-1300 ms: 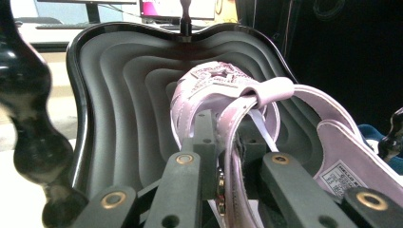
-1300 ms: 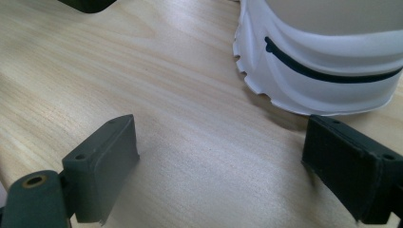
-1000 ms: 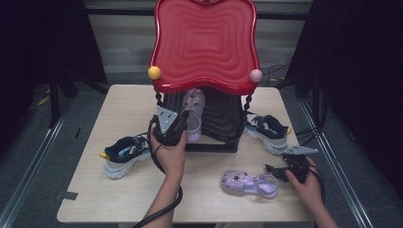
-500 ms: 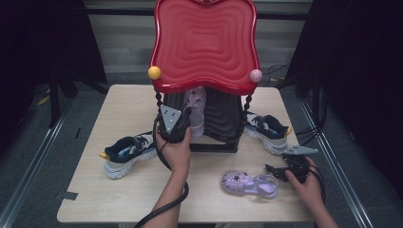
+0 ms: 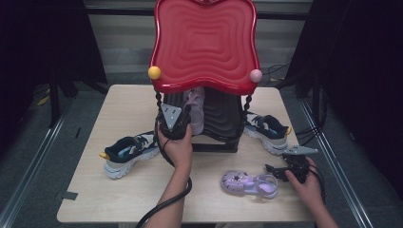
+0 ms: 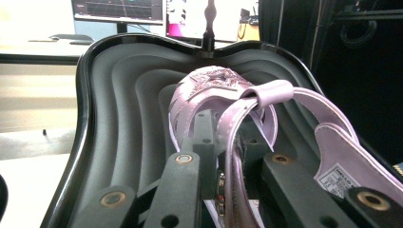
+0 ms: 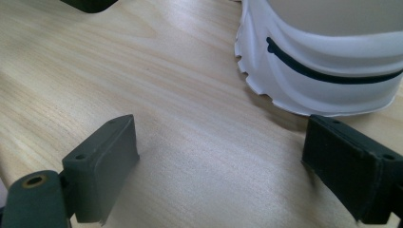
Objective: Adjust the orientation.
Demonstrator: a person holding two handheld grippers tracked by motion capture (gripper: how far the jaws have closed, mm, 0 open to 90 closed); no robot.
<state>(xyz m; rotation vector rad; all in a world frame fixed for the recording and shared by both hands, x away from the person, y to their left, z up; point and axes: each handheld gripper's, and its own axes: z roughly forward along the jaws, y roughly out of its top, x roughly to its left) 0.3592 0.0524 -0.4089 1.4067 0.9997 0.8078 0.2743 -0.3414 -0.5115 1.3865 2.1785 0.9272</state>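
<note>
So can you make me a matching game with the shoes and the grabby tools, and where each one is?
Things:
1. left tool
2. right tool
3. purple sandal on the table
4. dark sneaker

Places or states:
A. lying flat by the table's near edge
B. shut on a purple sandal strap inside the black shelf
C. open, with nothing between its jaws, just above the wood
D. on the table, left of the red-topped stand

Pairs: 1-B, 2-C, 3-A, 4-D
</note>
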